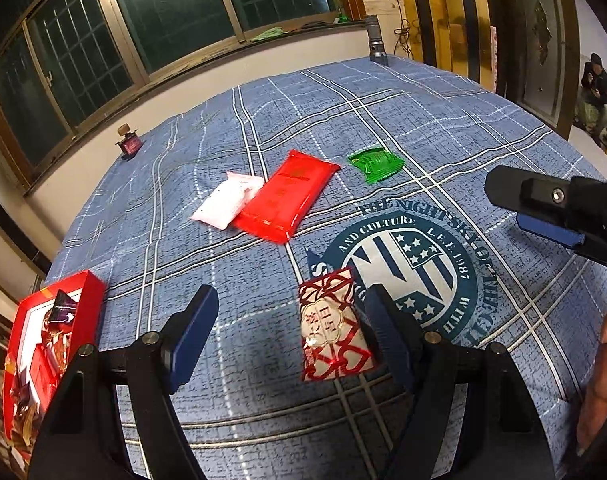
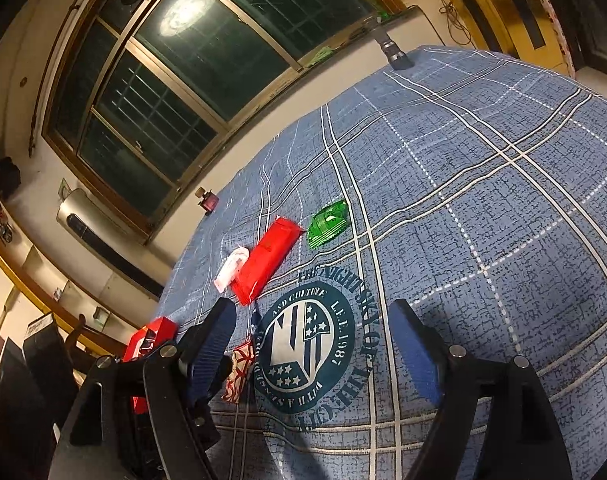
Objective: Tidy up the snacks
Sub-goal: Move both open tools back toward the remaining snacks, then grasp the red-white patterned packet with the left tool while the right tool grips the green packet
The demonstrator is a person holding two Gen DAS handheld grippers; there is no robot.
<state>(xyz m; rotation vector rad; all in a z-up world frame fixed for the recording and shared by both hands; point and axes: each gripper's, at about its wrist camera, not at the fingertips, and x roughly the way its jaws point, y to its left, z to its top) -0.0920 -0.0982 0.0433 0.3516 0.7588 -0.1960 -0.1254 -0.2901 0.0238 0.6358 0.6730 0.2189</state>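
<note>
Centrally on the blue plaid cloth (image 1: 423, 128) covering the desk lie four loose snacks. Nearest the left gripper (image 1: 291, 320) is a red-and-white patterned packet (image 1: 333, 324), lying flat just inside the gripper's right finger, with nothing gripping it; the jaws stand wide apart and hold nothing. Farther out, a long red packet (image 1: 289, 196) lies at a slant, its edge overlapping a pale pink packet (image 1: 227, 204) beside it. A green packet (image 1: 375, 164) sits a little apart, to the right of the red one's far end. At the desk's left edge stands an open red box (image 1: 85, 312) that already contains several wrapped sweets. The right gripper (image 2: 315, 344) hovers over the round printed emblem (image 2: 307, 348) on the cloth, its jaws also spread wide and empty; in the left wrist view it shows at the right edge. At the far rim of the desk stand a small dark red bottle (image 1: 128, 144) and a grey flashlight (image 1: 376, 42), below a dark window (image 1: 163, 12).
</note>
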